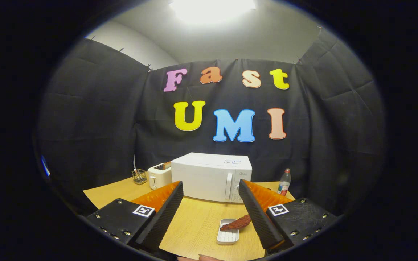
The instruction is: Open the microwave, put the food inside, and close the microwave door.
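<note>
The gripper (pixel 210 188) hangs above the light wooden table (pixel 194 224) with its fingers spread wide — they hold and touch nothing. Between them, low on the table, a small white rectangular dish (pixel 227 235) carries a reddish-brown strip of food (pixel 236 223). Beyond the fingertips stands the white box-shaped microwave (pixel 210 175), door closed — a white toaster (pixel 159 175) on one side, a clear plastic bottle (pixel 284 182) on the other.

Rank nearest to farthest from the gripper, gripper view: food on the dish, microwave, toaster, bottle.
Gripper fingers are open, holding nothing.
1. Food on the small white dish, between the fingers, close to the right one.
2. Microwave, straight ahead beyond the fingers, door closed.
3. Toaster left of the microwave and bottle to its right: both farther back, too close to rank.
</note>
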A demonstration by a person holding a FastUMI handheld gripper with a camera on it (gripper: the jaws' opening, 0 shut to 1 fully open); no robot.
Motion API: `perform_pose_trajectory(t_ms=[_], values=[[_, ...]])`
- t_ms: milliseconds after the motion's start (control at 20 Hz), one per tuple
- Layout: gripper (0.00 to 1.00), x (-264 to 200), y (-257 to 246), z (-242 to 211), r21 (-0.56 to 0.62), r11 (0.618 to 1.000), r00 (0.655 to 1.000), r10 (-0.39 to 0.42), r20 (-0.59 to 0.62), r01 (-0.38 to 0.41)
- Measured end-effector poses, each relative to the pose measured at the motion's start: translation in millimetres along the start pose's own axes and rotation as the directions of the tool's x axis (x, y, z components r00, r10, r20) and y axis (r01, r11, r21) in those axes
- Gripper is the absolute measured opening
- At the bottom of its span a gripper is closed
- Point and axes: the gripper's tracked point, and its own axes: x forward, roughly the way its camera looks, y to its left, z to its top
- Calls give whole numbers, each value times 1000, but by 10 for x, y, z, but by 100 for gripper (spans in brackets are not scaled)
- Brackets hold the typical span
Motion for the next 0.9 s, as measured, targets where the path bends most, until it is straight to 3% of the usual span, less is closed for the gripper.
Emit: perform_pose_trajectory(t_ms=[900], values=[[98,230,-46,-45,63,998,999,-1,41,-2]])
